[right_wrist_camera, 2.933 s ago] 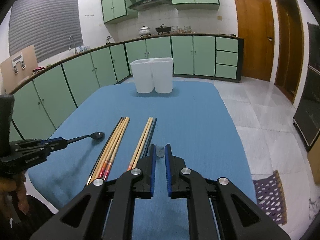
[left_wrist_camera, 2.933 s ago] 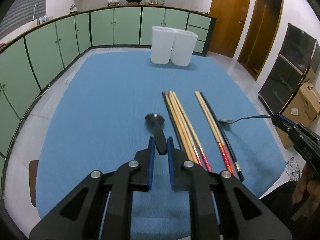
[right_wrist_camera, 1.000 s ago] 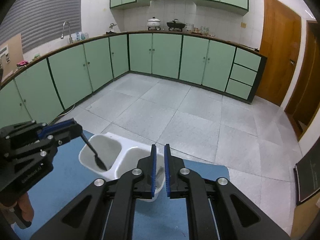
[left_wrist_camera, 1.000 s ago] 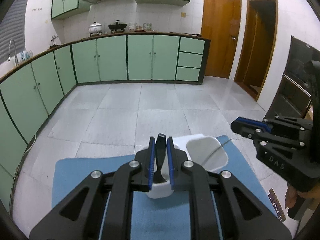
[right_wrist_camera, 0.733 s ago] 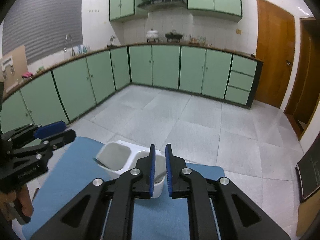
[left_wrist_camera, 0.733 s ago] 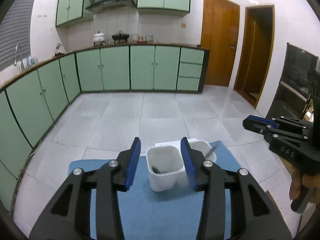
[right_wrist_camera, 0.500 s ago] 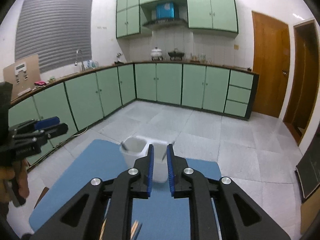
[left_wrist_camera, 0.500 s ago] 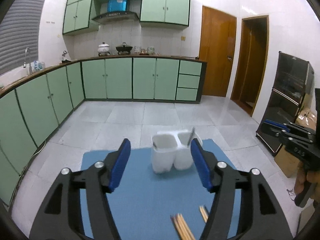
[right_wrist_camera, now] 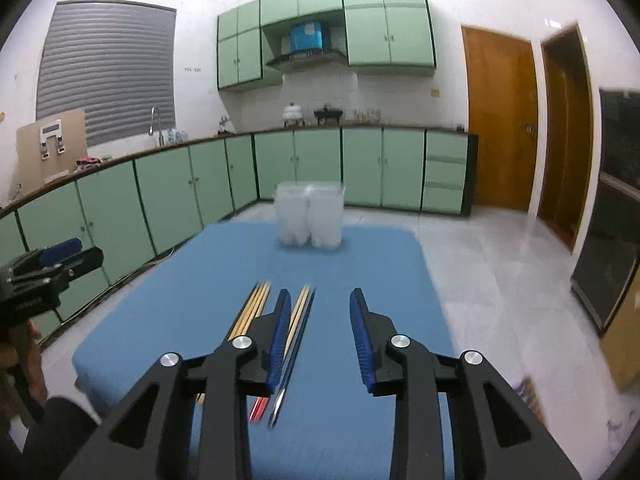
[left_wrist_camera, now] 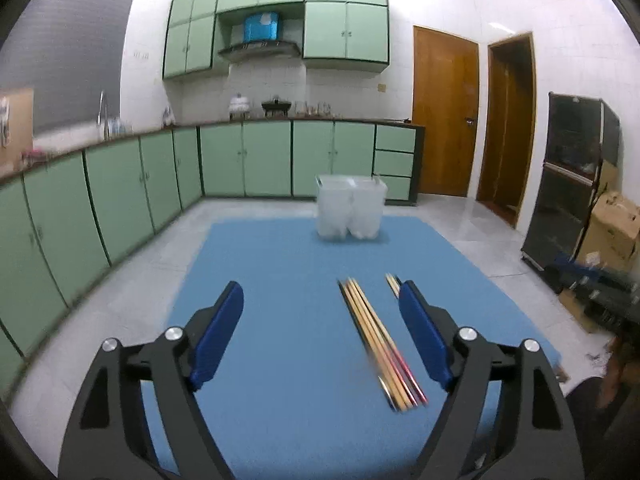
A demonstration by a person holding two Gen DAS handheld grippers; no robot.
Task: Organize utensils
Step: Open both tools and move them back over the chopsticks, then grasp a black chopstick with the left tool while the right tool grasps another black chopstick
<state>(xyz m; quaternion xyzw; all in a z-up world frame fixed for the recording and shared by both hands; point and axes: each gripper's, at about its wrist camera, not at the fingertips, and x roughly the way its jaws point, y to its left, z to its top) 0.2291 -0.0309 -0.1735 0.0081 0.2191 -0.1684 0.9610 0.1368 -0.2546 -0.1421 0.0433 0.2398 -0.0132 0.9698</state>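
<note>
Two white containers [left_wrist_camera: 352, 212] [right_wrist_camera: 310, 216] stand side by side at the far end of the blue mat [left_wrist_camera: 280, 264]; what is inside them is not visible. A bundle of wooden chopsticks [left_wrist_camera: 380, 340] [right_wrist_camera: 252, 308] lies lengthwise on the mat. A second set of chopsticks [left_wrist_camera: 393, 282] [right_wrist_camera: 298, 320] lies beside it, partly hidden by a finger. My left gripper [left_wrist_camera: 320, 300] hangs over the near half of the mat, its jaws opening wide with nothing between them. My right gripper [right_wrist_camera: 320, 304] is also opening and empty, just right of the second set.
Green cabinets run along the left and back walls. Wooden doors are at the back right. A dark cabinet [left_wrist_camera: 568, 184] and a cardboard box [left_wrist_camera: 612, 224] stand to the right. The other gripper [right_wrist_camera: 52, 264] and a hand [right_wrist_camera: 24, 344] show at the left edge.
Both grippers pulled back from above the containers to the near end of the mat. Each let go of its spoon there, and both jaws opened, the left much wider.
</note>
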